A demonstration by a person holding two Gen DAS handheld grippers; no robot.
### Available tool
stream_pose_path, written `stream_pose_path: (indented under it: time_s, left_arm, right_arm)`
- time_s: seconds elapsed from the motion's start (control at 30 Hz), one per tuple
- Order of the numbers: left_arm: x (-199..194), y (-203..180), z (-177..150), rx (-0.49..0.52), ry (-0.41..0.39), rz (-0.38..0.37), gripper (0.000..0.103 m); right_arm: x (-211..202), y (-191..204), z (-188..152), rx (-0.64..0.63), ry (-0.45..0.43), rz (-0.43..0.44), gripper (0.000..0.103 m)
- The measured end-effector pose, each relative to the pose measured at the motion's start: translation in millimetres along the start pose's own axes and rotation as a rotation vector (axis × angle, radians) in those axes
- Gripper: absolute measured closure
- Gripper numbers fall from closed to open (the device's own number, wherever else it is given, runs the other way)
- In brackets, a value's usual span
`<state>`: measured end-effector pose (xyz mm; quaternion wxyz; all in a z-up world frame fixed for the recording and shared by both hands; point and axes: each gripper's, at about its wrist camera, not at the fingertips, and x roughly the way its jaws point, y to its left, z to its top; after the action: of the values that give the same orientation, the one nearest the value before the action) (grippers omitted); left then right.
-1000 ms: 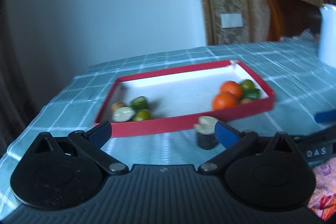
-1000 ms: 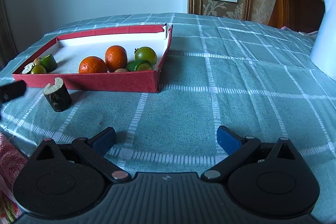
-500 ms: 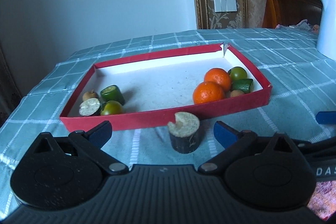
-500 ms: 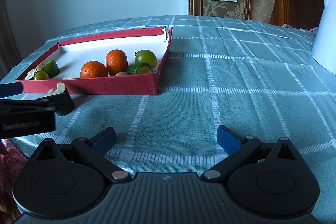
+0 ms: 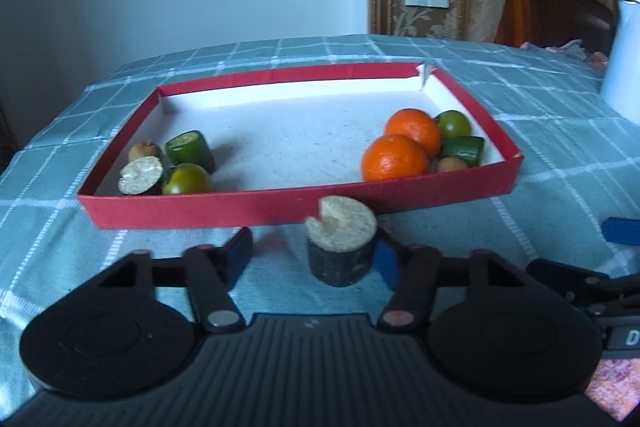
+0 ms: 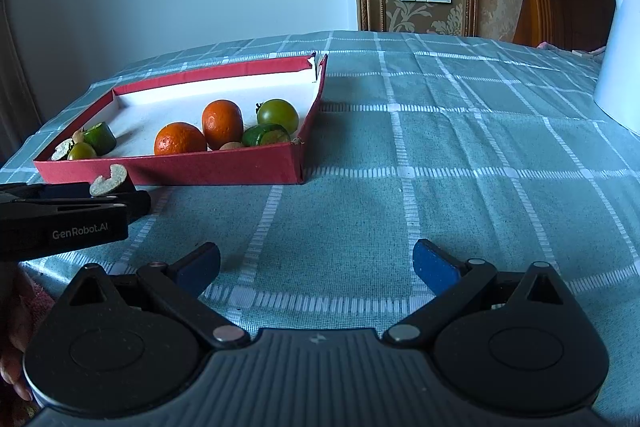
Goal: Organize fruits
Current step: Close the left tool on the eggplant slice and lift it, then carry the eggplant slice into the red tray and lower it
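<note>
Now, in the left wrist view, the left gripper (image 5: 312, 259) is closing its jaws around the dark-skinned, pale-topped cut fruit stub (image 5: 341, 246) at the red shallow cardboard tray's (image 5: 280, 205) six-o'clock wall, the left pad not yet touching. In the right wrist view, the right gripper (image 6: 316, 265) is hanging wide and empty at five o'clock of the tray; the next move is probably finishing the squeeze and lifting the stub over the wall.

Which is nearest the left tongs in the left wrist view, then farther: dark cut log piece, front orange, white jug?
1. Dark cut log piece, between the left tongs, outside the tray.
2. Front orange, in the tray's right end.
3. White jug, far right.
</note>
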<state>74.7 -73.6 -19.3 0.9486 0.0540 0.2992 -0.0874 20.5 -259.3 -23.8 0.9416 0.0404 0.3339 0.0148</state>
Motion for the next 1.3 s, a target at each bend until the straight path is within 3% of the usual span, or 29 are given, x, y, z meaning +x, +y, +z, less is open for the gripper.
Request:
stream_pose_path:
  time_s: [0.1,0.37,0.67,0.9,1.3]
  left_arm:
    - [-3,-5,0,0.023,-0.005,-0.013,0.072]
    - [-23,4,5,0.002,-0.046,-0.006,0.072]
    - [-37,35,50,-0.052,-0.137,0.043,0.072]
    - [1,45,68,-0.112,-0.074,0.036,0.073]
    - [46,53,56,-0.145,0.015,0.061,0.072]
  right_arm:
    - [0,0,0,0.0,0.0,0.001,0.0]
    - [0,0,0,0.002,-0.001,0.001,0.0]
    - [0,-1,0,0.002,-0.001,0.001,0.0]
    - [0,-1,0,0.002,-0.001,0.001,0.0]
    - [-1,-1,0,0.002,-0.001,0.001,0.0]
